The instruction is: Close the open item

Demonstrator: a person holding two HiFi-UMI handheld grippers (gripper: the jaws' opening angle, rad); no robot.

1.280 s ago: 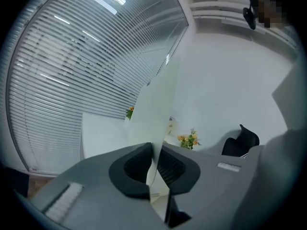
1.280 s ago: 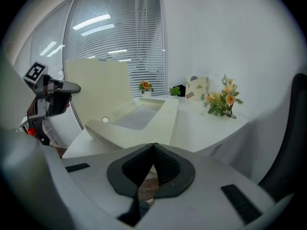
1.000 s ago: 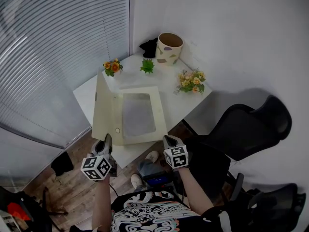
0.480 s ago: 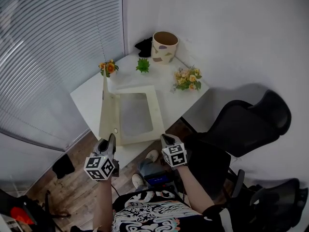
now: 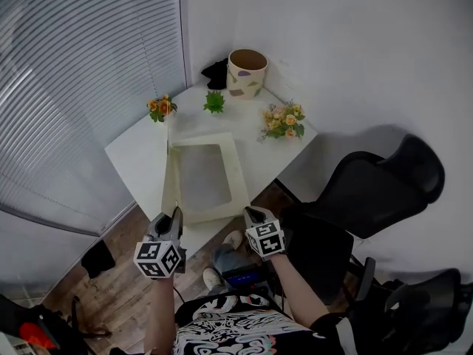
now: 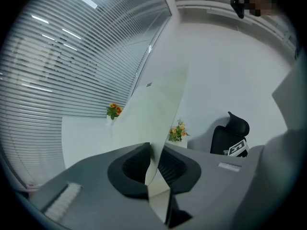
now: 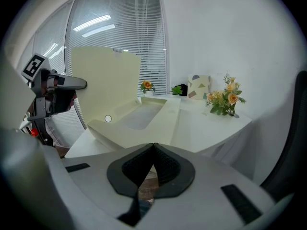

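Head view shows the cream box [image 5: 235,174] at frame center on the white table [image 5: 137,157], its lid [image 5: 168,168] raised nearly upright along the box's left side. The left gripper [image 5: 176,214] is opening its jaws, with the lid's edge between the pads and touching them. Right gripper [image 5: 250,213], at lower center, has its jaws together on nothing.

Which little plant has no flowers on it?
The small green plant in the middle, near the pot: just spiky leaves. The orange flowers and the yellow bouquet both bloom.
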